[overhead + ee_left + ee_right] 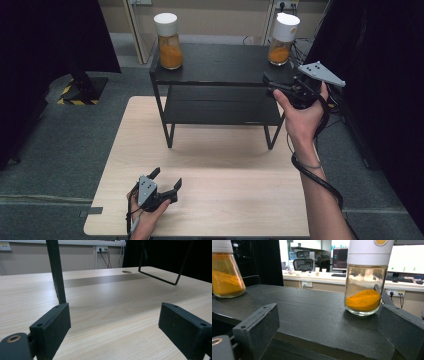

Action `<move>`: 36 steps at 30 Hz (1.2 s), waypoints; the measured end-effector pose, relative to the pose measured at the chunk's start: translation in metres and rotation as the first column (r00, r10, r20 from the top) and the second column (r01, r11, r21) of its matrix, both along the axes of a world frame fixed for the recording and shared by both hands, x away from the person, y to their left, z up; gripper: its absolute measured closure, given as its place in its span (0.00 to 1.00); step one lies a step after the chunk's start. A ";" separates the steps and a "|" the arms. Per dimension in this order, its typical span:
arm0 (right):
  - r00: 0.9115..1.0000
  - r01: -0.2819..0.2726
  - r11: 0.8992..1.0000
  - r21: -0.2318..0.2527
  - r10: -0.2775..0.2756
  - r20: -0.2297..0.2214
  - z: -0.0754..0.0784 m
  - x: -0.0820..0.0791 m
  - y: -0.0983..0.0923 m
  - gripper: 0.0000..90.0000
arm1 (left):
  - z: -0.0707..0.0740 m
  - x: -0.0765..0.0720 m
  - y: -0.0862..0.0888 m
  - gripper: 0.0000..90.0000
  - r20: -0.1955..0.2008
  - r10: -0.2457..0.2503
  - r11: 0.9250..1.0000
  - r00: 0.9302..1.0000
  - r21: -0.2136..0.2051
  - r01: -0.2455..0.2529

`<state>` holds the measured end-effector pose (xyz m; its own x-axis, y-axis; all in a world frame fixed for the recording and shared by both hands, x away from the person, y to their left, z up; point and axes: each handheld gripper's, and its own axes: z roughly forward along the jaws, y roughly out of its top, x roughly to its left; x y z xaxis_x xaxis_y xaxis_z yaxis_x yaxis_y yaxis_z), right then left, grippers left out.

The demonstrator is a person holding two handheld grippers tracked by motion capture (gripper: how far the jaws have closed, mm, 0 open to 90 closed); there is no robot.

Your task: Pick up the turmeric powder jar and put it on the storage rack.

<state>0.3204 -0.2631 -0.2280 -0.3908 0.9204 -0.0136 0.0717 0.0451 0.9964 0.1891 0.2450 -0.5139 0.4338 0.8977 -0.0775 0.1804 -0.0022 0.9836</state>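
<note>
I have my right gripper (272, 82) raised at the front right edge of the black two-tier metal shelf (220, 62), its jaws spread wide and holding nothing. The thing I am going for is the clear glass jar with a tall white cap and orange powder in the bottom (282, 40), which stands upright on the shelf's top board near its right end. In the right gripper view that jar (365, 277) sits ahead of the jaws and toward the right-hand one, well beyond the tips, not yet between them. Its long axis is vertical, so I judge the jaws must travel forward over the board and shift a little right to bracket the glass body below the cap. A second jar of the same kind, fuller with powder (169, 42), stands at the left end of the board, well apart. My left gripper (162, 182) rests low over the pale wooden bench (220, 200), jaws also wide and empty, far from both jars; the right hand is clearly the nearer.
</note>
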 end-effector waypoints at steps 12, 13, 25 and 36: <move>1.000 -0.012 1.000 -0.003 0.012 -0.001 -0.014 -0.009 0.000 0.04 | 0.000 0.000 0.000 0.11 0.002 0.001 1.000 1.000 0.001 -0.001; 1.000 -0.014 1.000 -0.004 0.014 0.000 -0.015 -0.010 -0.001 0.04 | 0.000 0.000 0.000 0.11 0.002 0.001 1.000 1.000 0.001 -0.001; 1.000 -0.007 1.000 0.002 0.007 0.007 -0.029 -0.019 -0.003 0.04 | 0.000 0.000 -0.001 0.11 0.003 0.001 1.000 1.000 0.002 -0.001; 1.000 -0.003 1.000 0.003 0.003 -0.004 -0.041 -0.025 -0.007 0.04 | 0.000 0.000 -0.001 0.11 0.004 0.001 1.000 1.000 0.003 -0.001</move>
<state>0.2953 -0.2706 -0.2685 -0.3933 0.9194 -0.0091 0.0754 0.0422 0.9963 0.1886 0.2439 -0.5142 0.4334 0.8982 -0.0732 0.1769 -0.0051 0.9842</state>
